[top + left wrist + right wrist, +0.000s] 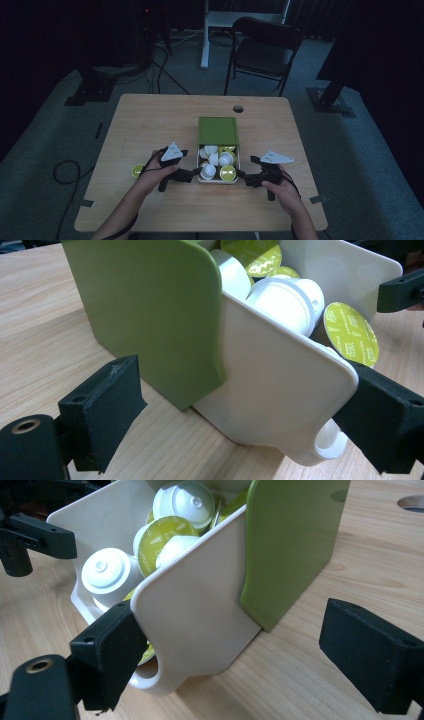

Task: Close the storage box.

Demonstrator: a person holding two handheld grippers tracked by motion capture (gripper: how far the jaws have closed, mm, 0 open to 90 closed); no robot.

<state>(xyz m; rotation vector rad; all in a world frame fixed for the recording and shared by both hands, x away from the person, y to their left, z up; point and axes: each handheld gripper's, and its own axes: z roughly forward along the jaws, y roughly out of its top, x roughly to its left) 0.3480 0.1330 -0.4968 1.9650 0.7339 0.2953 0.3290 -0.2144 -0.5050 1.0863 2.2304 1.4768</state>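
- Left gripper [194, 173] sits at the 9 o'clock side of the white plastic drawer tray [280, 390], jaws apart; one black pad just at the tray's front corner, the other off the green sleeve, nothing clamped.
- Right gripper [243, 176] mirrors it at 3 o'clock, jaws spread wide across the tray's side wall, one pad by the front corner, not pinching.
- Tray is slid partly out of the olive-green box sleeve [218, 131], mid-counter, towards 6 o'clock.
- Inside: white and lime-lidded coffee capsules [219, 163], heaped.
- One loose lime-lidded capsule [137, 171] lies on the light wooden counter [150, 120] at 9 o'clock, beyond the left hand.
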